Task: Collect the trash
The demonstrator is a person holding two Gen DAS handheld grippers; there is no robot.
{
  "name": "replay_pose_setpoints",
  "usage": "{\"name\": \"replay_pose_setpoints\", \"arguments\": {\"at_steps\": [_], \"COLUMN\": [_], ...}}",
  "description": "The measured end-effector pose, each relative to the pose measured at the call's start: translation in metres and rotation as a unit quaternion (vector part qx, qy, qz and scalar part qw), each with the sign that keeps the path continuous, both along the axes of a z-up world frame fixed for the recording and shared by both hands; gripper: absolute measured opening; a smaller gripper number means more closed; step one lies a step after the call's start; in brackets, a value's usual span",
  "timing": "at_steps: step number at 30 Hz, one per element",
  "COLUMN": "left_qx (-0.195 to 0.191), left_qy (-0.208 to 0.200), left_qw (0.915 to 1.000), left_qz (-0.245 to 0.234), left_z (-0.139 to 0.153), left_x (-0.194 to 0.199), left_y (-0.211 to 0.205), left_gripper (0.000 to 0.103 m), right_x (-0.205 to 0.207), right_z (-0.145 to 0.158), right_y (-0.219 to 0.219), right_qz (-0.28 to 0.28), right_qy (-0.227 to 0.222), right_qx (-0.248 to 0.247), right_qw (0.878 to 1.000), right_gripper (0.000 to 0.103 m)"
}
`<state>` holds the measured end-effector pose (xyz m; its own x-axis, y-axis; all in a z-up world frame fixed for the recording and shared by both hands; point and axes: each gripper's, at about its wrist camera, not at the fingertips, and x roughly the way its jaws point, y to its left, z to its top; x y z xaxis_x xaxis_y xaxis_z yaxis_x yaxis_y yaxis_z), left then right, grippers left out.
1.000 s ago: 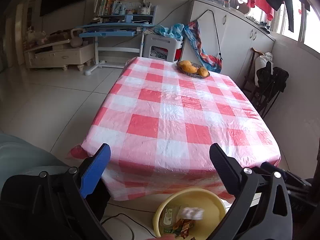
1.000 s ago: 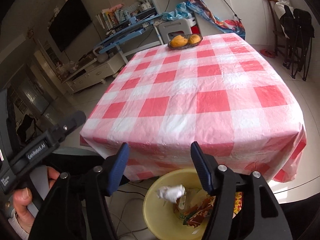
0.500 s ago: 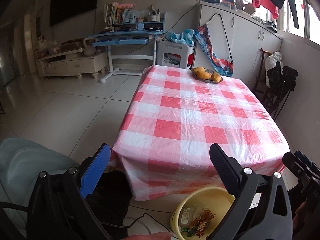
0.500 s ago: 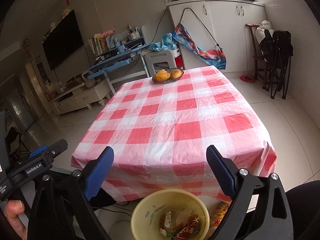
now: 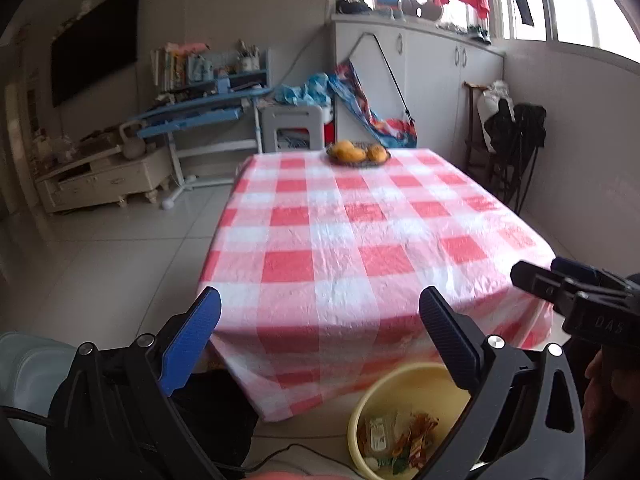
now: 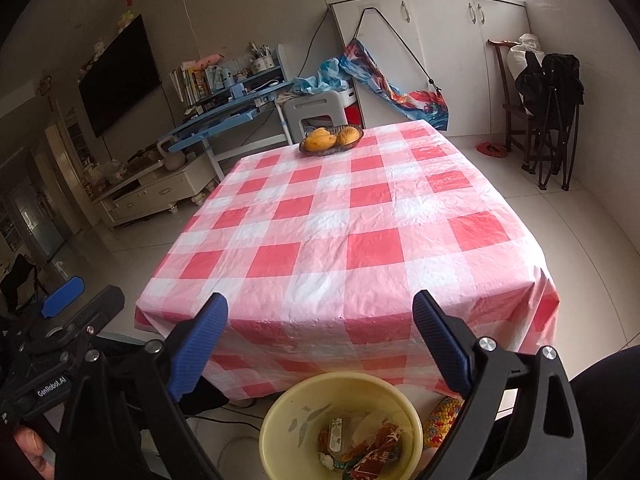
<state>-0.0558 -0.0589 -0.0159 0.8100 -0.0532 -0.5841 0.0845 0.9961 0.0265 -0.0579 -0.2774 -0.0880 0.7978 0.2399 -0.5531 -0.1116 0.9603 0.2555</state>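
My tongs [image 6: 320, 340] have blue pads. The tablecloth [image 6: 340, 240] has red and white squares. The bowl [image 6: 280, 432] is yellow, with colourful wrappers [image 6: 372, 454] inside.

I count one table [image 6: 344, 240] under a checked cloth. At its far end sits one fruit dish [image 6: 332, 141] with two orange fruits showing. On the floor below its near edge stands one yellow basin [image 6: 280, 424] holding several wrappers, too jumbled to number. I hold two grippers.
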Motion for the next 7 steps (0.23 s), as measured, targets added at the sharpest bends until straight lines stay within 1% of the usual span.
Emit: {"name": "replay_pose_setpoints", "arguments": {"at_steps": [1,3,5,7], "left_qx": [0.001,-0.014,-0.026,-0.026], "left_qy": [0.019,0.045,0.06,0.059], "left_qw": [0.9998,0.9989,0.9978,0.9977], "left_qz": [-0.004,0.003,0.013,0.019], "left_z": [-0.005,-0.011,-0.016,-0.018], "left_x": [0.005,0.011,0.015,0.015], "left_y": [0.0,0.007,0.013,0.015], "left_gripper": [0.096,0.096,0.096,0.096], "right_x": [0.0,0.001,0.001,0.001], "right_z": [0.0,-0.002,-0.003,-0.004], "right_y": [0.0,0.0,0.0,0.001], "right_qz": [-0.003,-0.008,-0.011,-0.012], "right_qy": [-0.001,-0.002,-0.002,-0.002], "right_qx": [-0.002,-0.007,-0.012,-0.016], "right_qw": [1.0,1.0,1.0,1.0], "right_gripper": [0.09,0.091,0.092,0.092]}}
